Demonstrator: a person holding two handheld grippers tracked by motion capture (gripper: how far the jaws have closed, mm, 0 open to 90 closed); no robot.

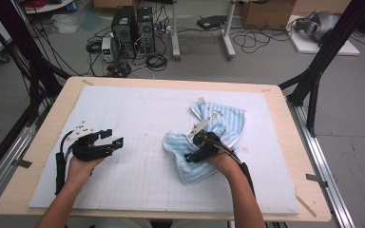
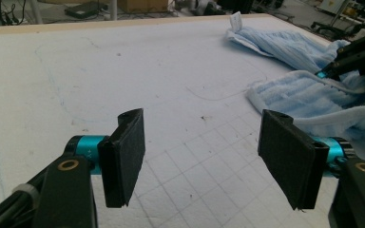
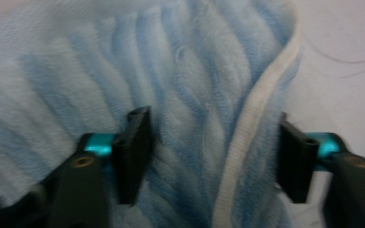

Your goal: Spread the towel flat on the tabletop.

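Observation:
A light blue striped towel (image 1: 223, 121) lies crumpled on the right half of the white mat (image 1: 138, 109). My right gripper (image 1: 190, 156) rests on the towel's near left part. In the right gripper view the towel (image 3: 195, 71) bulges up between the jaws, with its white hem running near the right jaw. The right gripper (image 3: 214, 156) is open around that fold. My left gripper (image 1: 111, 137) hovers open over bare mat at the left, with nothing between its jaws. From the left gripper (image 2: 202, 161), the towel (image 2: 290, 95) and the right gripper (image 2: 332, 71) show at the right.
The mat covers a wooden table (image 1: 43, 137). Beyond the far edge, on the floor, stand two computer towers (image 1: 133, 28) among cables. Black frame legs (image 1: 313, 80) rise at both sides. A white label (image 1: 200, 100) sticks up at the towel's far corner.

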